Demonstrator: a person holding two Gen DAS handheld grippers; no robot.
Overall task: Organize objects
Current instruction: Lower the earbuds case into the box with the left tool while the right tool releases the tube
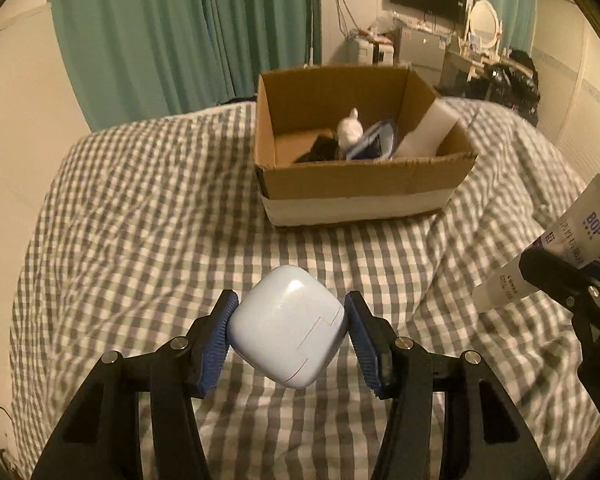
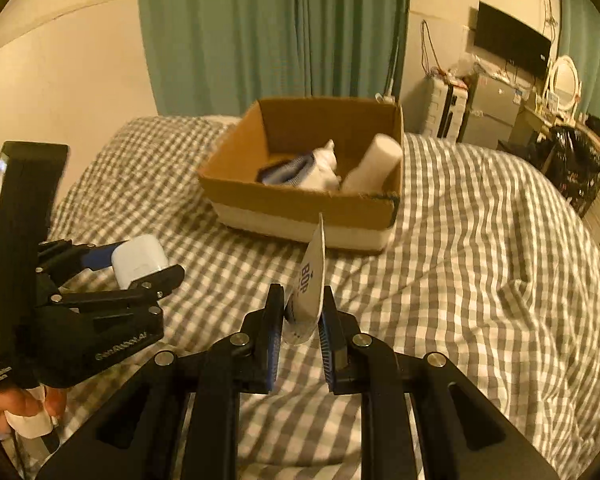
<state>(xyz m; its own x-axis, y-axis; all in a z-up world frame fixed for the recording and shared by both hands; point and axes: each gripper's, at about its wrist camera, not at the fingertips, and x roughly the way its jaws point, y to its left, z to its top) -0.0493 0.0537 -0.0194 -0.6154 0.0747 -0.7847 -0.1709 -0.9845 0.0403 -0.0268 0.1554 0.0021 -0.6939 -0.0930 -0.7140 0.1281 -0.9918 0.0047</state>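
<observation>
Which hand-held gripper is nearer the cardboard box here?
Right, slightly. The right hand-held gripper, shut on the tube, is just short of the box. The left hand-held gripper, shut on the case, sits farther back.

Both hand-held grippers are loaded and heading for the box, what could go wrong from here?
The smooth, rounded pale blue case sits corner-wise in the left hand-held gripper and may twist out. The tube, pinched near one end by the right hand-held gripper, may swing. The cardboard box already holds items.

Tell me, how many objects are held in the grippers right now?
2: a pale blue case in the left gripper, and a BOP tube in the right gripper.
</observation>
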